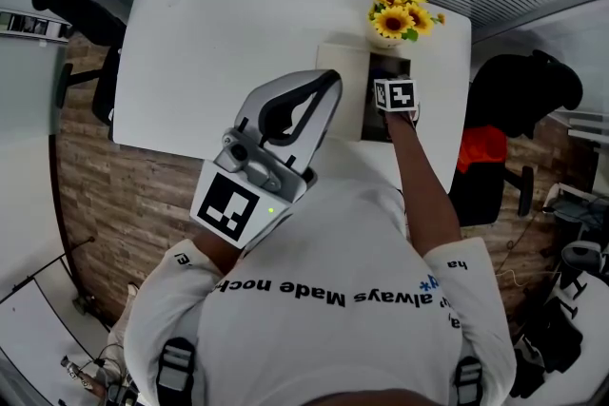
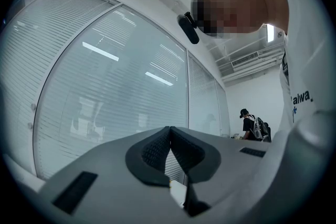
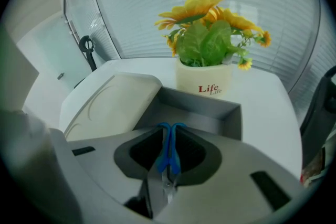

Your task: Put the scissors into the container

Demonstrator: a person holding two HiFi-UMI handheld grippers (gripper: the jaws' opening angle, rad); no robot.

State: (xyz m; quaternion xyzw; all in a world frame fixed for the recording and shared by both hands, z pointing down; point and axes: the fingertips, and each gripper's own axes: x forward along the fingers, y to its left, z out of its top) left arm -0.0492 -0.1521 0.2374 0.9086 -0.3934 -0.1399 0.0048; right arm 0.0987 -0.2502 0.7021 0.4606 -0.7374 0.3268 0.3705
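Note:
Blue-handled scissors (image 3: pixel 169 152) are clamped between the jaws of my right gripper (image 3: pixel 170 131), handles pointing forward and metal blades back toward the camera. Just ahead and below is the grey container (image 3: pixel 210 110), its cream lid (image 3: pixel 110 105) swung open to the left. In the head view the right gripper (image 1: pixel 393 107) hovers over the container (image 1: pixel 373 124) on the white table (image 1: pixel 219 52); the scissors are hidden there. My left gripper (image 1: pixel 328 86) is lifted near the person's chest, away from the container. In its own view the left gripper (image 2: pixel 169 141) is shut and holds nothing, facing a glass wall.
A white pot of sunflowers (image 3: pixel 205 78) stands right behind the container, also at the table's far edge (image 1: pixel 398 14). A black chair (image 1: pixel 81 14) is at the left end, another with a red item (image 1: pixel 519 100) on the right. A distant person (image 2: pixel 251 126) stands by the glass wall.

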